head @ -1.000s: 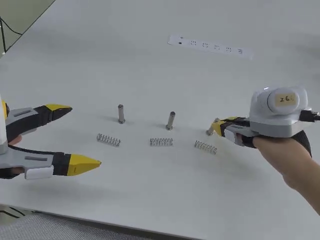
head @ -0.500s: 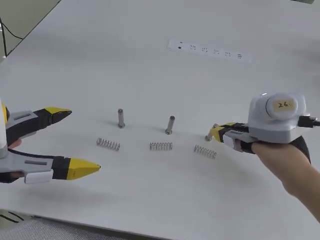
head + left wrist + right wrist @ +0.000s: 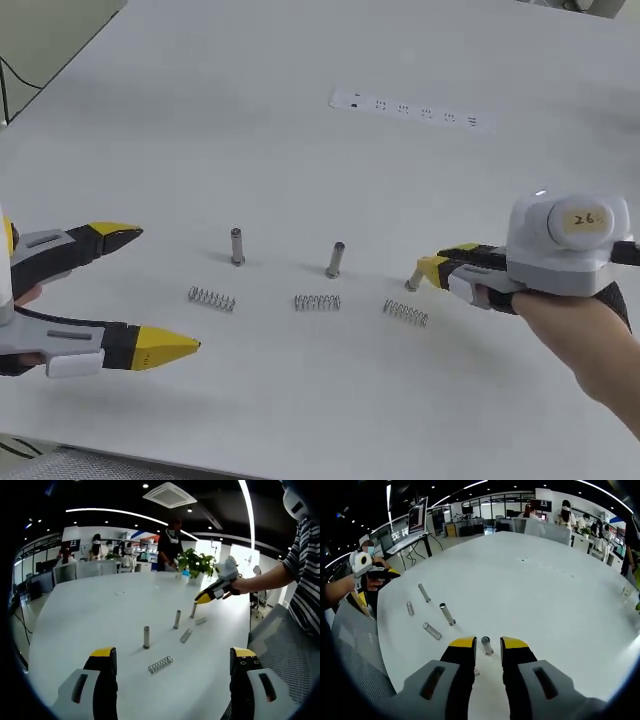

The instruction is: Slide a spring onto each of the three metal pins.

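Okay, your right claw (image 3: 430, 268) is narrowed but not pinching. In the right gripper view the right pin (image 3: 486, 646) stands upright in the gap between the jaws, with a sliver of table (image 3: 300, 400) showing on either side of it. That reads as lining up to steady or lift this pin so a spring can go on. The right spring (image 3: 405, 313) lies flat just beside the claw tips, on your side, near but not touching.

The middle pin (image 3: 335, 258) and left pin (image 3: 236, 245) stand further out ahead of this claw, well apart from it. Each has its own spring lying beside it: the middle spring (image 3: 317, 302) and the left spring (image 3: 211, 299). All three springs are off the pins, so no pin is loaded yet. My call is that the task is at its start.

Your left claw (image 3: 152, 290) is spread wide and grips nothing. The left spring sits just ahead of it, in line with the gap between the jaws, and the left pin is just beyond that. It is probably parked open, ready to take a spring while the right claw handles the pin.

The likely next move is to close the right claw squarely. The pin is thin and upright, so an off-centre squeeze could tip it. The power strip (image 3: 410, 109) is far beyond both claws and not in play.
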Available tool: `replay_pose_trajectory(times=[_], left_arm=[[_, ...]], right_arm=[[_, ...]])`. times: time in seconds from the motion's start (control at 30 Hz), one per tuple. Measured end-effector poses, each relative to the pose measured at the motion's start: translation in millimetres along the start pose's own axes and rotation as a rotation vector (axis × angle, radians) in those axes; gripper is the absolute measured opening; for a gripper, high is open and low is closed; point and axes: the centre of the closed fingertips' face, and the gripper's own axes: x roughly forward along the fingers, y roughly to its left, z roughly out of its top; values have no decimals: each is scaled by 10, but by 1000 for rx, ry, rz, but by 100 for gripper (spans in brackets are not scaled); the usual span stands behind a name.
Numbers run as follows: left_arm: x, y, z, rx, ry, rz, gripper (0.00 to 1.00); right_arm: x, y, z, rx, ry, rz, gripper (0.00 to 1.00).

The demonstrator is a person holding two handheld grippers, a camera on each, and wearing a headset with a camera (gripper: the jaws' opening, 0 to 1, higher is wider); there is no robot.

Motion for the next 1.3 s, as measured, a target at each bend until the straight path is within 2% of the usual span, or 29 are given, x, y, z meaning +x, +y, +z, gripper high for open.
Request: replay_pose_trajectory(times=[0.27, 0.5, 0.63, 0.77, 0.87, 1.03, 1.2, 1.23, 1.3], left_arm=[[19, -19, 2, -1, 1, -5, 93], [12, -12, -4, -3, 0, -4, 93], [12, -8, -6, -1, 1, -5, 93], [17, -4, -2, -3, -1, -6, 93], [21, -10, -11, -3, 1, -8, 93], [20, -22, -29, -6, 3, -10, 93], [10, -23, -46, -7, 6, -10, 93], [7, -20, -47, -7, 6, -9, 93], [3, -15, -43, -10, 4, -9, 93]], right_arm=[[-109, 34, 74, -20, -49, 38, 27], [-178, 84, 24, -109, -40, 68, 30], [-218, 151, 15, -134, -43, 113, 30], [-243, 201, -46, -226, -1, 142, 30], [-258, 254, -70, -263, 17, 162, 30], [-272, 371, -117, -272, 50, 235, 29], [-257, 433, -214, -334, 118, 289, 29], [-257, 472, -259, -324, 145, 318, 29], [-230, 486, -264, -318, 151, 330, 29]])
